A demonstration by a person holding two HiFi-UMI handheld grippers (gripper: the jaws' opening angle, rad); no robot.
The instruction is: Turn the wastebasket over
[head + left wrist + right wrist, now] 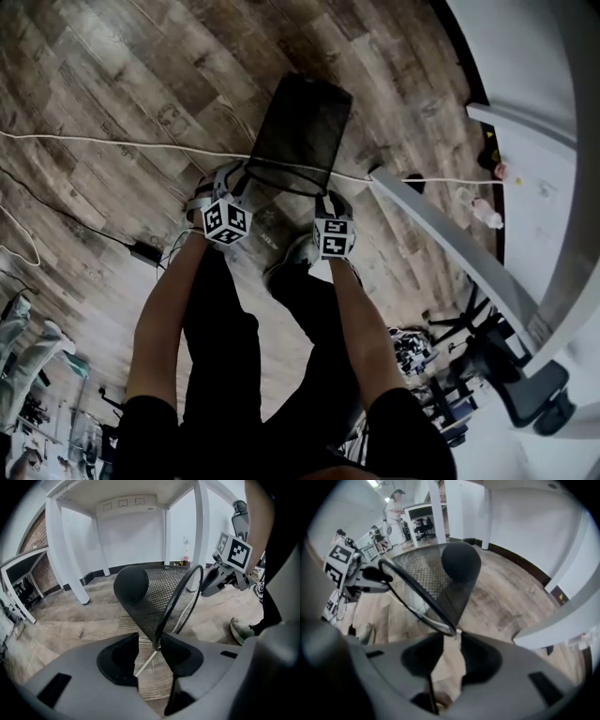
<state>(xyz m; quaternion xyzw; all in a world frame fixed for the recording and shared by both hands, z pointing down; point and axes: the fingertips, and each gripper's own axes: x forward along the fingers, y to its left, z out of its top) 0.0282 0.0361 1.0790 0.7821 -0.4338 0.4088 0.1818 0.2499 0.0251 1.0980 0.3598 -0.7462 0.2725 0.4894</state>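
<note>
The black mesh wastebasket (300, 127) lies tipped on the wood floor, its closed bottom pointing away and its open mouth toward me. My left gripper (234, 173) stands at the left side of the wire rim (180, 597). In the left gripper view the rim passes between the jaws of the left gripper (150, 641), against the right one, with a gap to the left one. My right gripper (328, 199) is at the rim's right side. In the right gripper view the rim (417, 592) reaches the tips of the right gripper (451, 637), with floor showing between the jaws.
A white cable (94, 141) runs across the floor under the basket's mouth. A black power adapter (145, 251) lies at the left. A white desk frame (441, 220) slants at the right, with an office chair (525, 384) beyond. My shoe (295, 253) is just behind the grippers.
</note>
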